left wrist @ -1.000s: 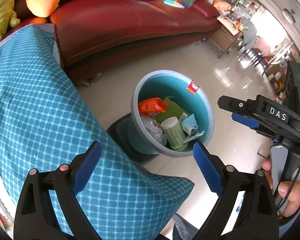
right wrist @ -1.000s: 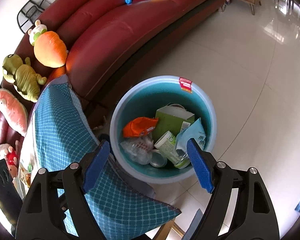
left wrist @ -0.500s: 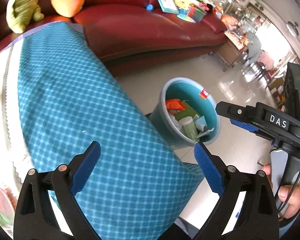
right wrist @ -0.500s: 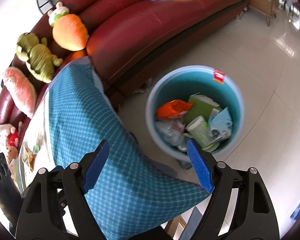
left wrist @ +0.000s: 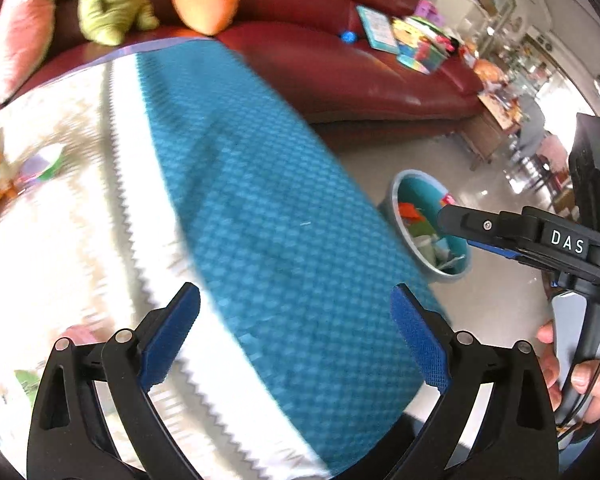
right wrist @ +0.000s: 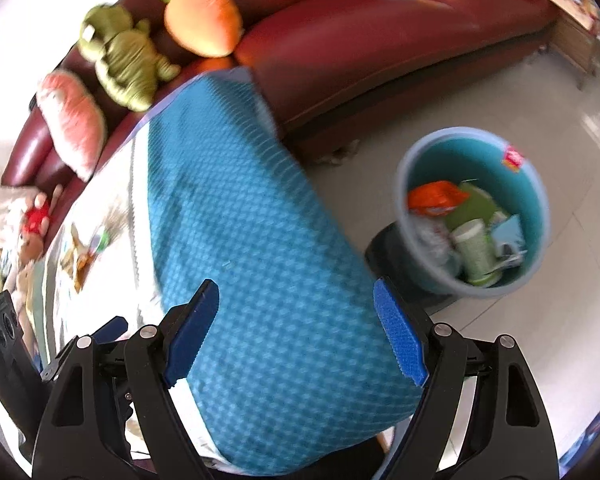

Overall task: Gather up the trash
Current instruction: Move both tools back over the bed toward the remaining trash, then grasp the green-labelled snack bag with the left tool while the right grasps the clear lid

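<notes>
right wrist view: my right claw gapes wide, holding nothing, above the bench's teal checked cloth. my left claw is just as wide and empty. beyond, on the floor, the teal bin holds an orange wrapper, a green box and a pale green cup. behind it is the red sofa.
</notes>
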A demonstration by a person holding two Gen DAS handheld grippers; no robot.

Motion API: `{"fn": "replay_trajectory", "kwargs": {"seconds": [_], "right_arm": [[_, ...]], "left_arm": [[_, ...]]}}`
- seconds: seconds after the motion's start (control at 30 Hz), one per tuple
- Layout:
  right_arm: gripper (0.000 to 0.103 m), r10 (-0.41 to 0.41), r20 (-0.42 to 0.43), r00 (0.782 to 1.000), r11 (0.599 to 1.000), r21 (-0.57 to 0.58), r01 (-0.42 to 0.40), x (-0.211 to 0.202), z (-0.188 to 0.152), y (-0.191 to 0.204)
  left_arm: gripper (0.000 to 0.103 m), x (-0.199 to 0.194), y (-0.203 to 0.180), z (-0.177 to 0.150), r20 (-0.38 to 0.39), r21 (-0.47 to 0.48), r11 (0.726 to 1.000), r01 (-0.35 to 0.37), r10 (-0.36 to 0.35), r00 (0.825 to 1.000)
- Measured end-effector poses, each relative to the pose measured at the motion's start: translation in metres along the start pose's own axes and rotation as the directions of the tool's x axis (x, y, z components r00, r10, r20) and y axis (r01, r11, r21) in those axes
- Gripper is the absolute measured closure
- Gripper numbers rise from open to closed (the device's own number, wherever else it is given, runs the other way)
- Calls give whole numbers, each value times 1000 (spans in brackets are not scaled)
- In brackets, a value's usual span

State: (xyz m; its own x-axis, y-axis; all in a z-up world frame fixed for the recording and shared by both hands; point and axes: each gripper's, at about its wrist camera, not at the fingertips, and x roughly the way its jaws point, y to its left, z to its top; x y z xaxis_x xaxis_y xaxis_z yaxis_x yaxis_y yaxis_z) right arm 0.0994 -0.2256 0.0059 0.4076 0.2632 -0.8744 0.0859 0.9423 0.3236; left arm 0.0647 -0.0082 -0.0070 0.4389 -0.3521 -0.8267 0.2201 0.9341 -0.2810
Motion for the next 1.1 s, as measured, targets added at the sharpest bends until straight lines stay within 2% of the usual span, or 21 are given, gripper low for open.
{"fn": "replay_trajectory", "kwargs": {"seconds": [0.3,0.5,0.6,0.77,0.9,0.93,0.97,1.0,1.1], "right_arm": [[27,34,-91,995,988,-148,-47,28,-21,84],[27,42,-148,988,973,-218,-74,42,-35,122],[27,45,-186,981,963,-252,-92,51,-45,140],[27,46,-223,974,954,-279,-109,63,-55,161],[27,38,-240,970,953,-284,-107,70,-63,169],[27,37,-245,969,953,-284,-108,72,-65,172],[27,36,-250,967,952,-287,-110,73,-66,174],[27,34,-257,966,950,-291,-111,75,-68,177],[27,38,-280,959,944,-305,-126,81,-75,188]], "left_arm": [[7,-45,85,-32,27,-104,990,-91,94,995],[8,-71,145,-62,24,-180,967,-183,190,981],[8,-73,169,-77,1,-209,954,-214,220,976],[8,-63,193,-97,-39,-247,942,-225,222,974],[8,-59,196,-100,-18,-247,948,-199,201,979],[16,-59,195,-100,-10,-241,951,-194,197,980],[31,-57,193,-99,-7,-232,955,-187,191,982],[42,-55,192,-98,-7,-229,957,-177,181,984],[49,-56,191,-98,10,-230,959,-167,174,985]]}}
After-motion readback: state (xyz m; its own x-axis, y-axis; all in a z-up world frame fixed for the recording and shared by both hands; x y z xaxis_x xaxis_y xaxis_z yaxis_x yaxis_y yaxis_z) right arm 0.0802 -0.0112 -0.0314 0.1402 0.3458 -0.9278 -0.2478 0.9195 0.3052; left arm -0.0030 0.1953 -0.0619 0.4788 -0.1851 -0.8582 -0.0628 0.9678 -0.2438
